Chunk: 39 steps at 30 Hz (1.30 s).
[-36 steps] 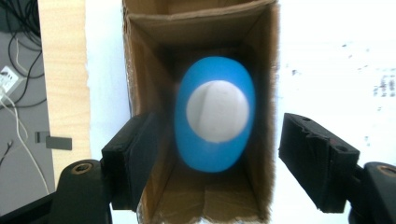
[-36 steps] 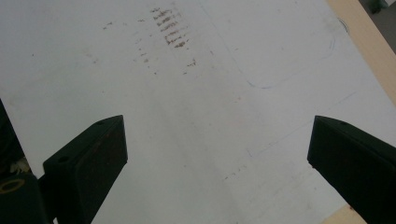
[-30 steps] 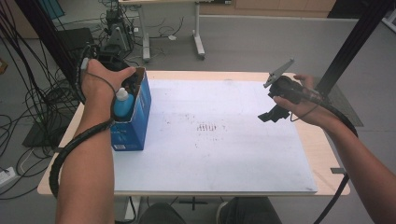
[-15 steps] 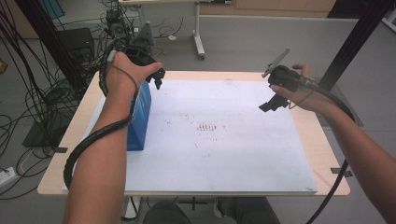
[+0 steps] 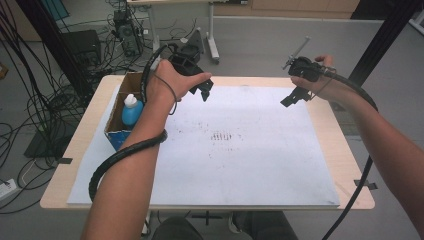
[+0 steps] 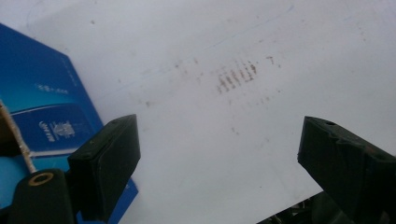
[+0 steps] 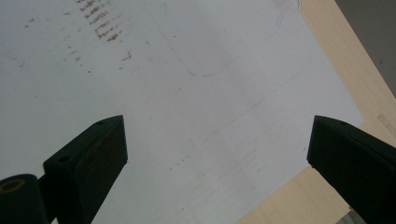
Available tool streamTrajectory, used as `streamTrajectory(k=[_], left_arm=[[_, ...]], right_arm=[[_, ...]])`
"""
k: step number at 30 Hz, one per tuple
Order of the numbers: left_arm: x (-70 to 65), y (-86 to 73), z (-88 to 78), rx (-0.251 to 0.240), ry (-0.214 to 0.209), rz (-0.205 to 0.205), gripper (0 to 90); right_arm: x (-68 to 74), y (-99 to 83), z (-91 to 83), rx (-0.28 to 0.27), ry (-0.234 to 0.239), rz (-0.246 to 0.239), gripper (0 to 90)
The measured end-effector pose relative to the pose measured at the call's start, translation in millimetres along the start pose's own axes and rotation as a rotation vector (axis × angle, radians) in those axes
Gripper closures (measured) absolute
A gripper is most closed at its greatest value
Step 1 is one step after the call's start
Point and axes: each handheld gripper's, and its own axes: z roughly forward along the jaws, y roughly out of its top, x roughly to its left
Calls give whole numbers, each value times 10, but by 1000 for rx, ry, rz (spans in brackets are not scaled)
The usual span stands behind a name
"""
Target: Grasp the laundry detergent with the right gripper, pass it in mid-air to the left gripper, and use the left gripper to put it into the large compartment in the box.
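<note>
Left tongs [image 5: 204,91] just opened wide (nothing between), beside box [image 5: 116,131], right tongs [image 5: 290,97] wide apart

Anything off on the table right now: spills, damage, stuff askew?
One oddity: brownish smudge marks stain the middle of the white sheet, like old scuffs. The blue cardboard box at the left edge holds a blue bottle with a white cap, upright. No spill visible.
</note>
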Motion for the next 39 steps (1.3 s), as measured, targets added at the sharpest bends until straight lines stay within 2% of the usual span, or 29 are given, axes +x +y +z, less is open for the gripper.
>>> streamTrajectory(k=[1,3,5,13,39], left_arm=[[-59,-4,17,7,5,19,132],[-86,-7,25,10,1,25,133],[-157,-13,41,18,0,50,132],[-258,-15,99,36,-2,87,132],[-276,-4,129,44,6,97,129]], right_arm=[[-12,11,11,3,1,5,50],[-24,24,21,6,2,7,52],[-65,72,29,14,-5,18,50],[-84,177,-2,14,-23,11,51],[-111,144,-8,27,-32,18,51]])
